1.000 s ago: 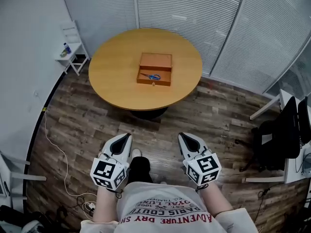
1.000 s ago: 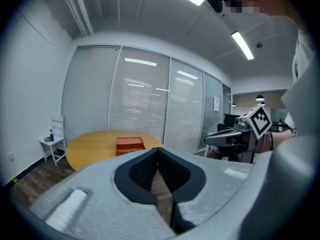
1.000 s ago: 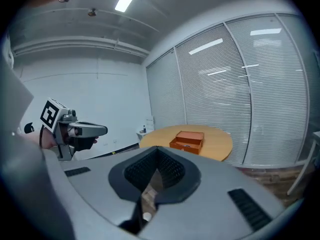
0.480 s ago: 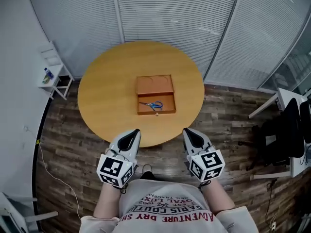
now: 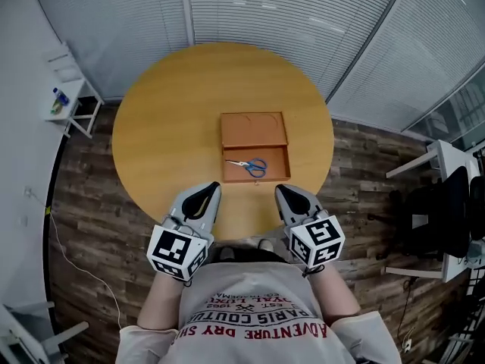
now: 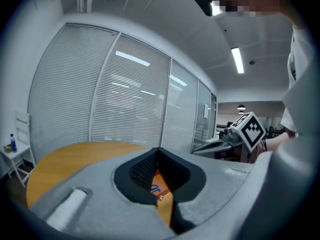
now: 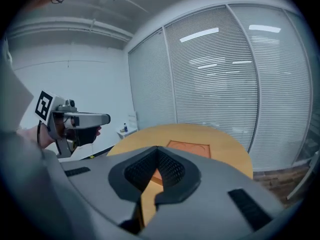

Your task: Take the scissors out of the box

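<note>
An orange wooden box lies in the middle of a round wooden table, with its open tray on the near side. Blue-handled scissors lie flat in that tray. My left gripper and right gripper hover side by side over the table's near edge, a short way from the box. Both are shut and hold nothing. In the left gripper view, the left gripper points at the box, and a bit of the scissors shows below its tips. The right gripper faces the box too.
A small white shelf with a blue bottle stands left of the table. Slatted glass walls curve behind it. A white desk and dark chairs stand at the right. A cable runs over the wood floor.
The table and box have come much nearer. Both grippers, earlier over the floor, have moved forward to the table's near edge. Their jaws have stayed shut.
</note>
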Demonstrator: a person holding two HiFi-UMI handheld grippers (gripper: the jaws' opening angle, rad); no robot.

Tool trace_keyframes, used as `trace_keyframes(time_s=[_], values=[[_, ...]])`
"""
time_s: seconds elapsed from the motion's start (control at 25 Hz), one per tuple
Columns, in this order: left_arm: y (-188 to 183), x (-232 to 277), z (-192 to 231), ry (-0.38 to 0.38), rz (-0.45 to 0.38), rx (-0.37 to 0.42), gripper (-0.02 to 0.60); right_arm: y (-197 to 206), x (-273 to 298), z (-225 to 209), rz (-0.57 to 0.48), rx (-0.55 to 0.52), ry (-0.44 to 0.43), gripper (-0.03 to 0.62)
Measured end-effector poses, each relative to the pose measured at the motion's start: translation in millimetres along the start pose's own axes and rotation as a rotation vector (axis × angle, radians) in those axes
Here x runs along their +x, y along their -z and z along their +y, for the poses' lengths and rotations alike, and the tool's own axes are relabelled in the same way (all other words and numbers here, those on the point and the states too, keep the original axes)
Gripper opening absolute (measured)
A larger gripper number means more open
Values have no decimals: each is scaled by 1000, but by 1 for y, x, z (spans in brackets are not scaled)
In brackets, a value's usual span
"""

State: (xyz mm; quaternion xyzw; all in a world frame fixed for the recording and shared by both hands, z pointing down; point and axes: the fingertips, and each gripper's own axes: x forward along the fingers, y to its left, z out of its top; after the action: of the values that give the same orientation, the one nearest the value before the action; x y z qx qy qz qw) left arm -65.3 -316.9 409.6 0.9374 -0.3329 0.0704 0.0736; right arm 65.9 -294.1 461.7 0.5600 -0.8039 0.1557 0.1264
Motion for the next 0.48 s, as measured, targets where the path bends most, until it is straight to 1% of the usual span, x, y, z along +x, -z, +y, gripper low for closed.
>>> trace_keyframes(time_s=[0.08, 0.24, 0.36, 0.48], values=[[5, 9, 11, -22, -5, -15, 9, 6, 22, -7, 38, -29, -40, 8], [3, 23, 35, -83, -52, -48, 9, 20, 78, -16, 136, -135, -175, 8], [6, 37, 54, -132, -41, -48, 9, 31, 118, -29, 212, -197, -225, 9], [17, 52, 72, -203, -14, -78, 9, 53, 147, -47, 322, -253, -253, 9]])
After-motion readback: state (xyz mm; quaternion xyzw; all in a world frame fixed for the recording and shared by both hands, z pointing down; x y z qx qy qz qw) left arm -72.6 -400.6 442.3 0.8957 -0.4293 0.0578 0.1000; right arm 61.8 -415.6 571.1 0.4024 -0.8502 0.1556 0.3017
